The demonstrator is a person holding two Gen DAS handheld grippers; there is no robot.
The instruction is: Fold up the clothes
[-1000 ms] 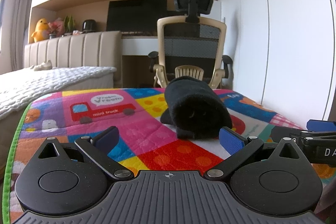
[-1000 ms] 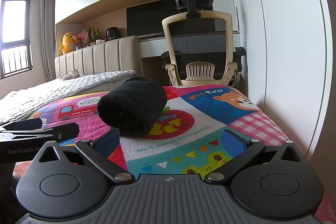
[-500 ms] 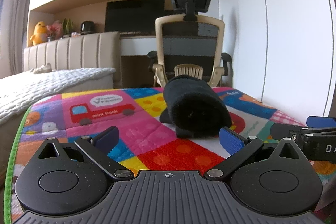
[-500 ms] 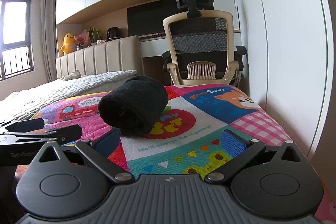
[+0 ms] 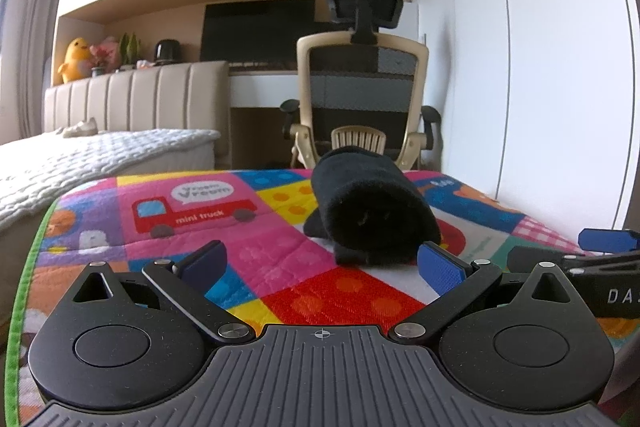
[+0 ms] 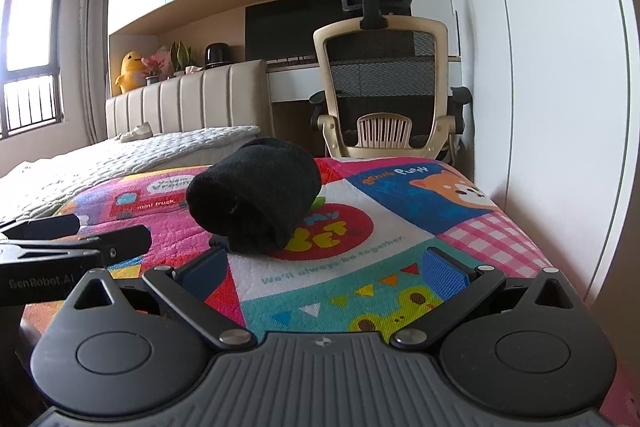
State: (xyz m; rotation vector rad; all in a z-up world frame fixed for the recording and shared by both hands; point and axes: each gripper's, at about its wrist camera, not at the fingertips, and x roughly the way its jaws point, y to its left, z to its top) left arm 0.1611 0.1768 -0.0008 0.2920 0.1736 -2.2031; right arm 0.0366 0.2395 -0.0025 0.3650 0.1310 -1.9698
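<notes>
— Where the patchwork play mat covers the surface, what's around?
— A bed on the left, an office chair behind.
— And the garment?
— A rolled black garment lies mid-mat, ahead of both claws.
— The claws?
— Left gripper and right gripper both gape wide, holding nothing.

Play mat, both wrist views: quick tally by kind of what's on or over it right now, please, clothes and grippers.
Rolled black garment on the play mat: 1
Open grippers over the near edge, left gripper and right gripper: 2
Loose unfolded clothes on the mat: 0
Total: 3
</notes>
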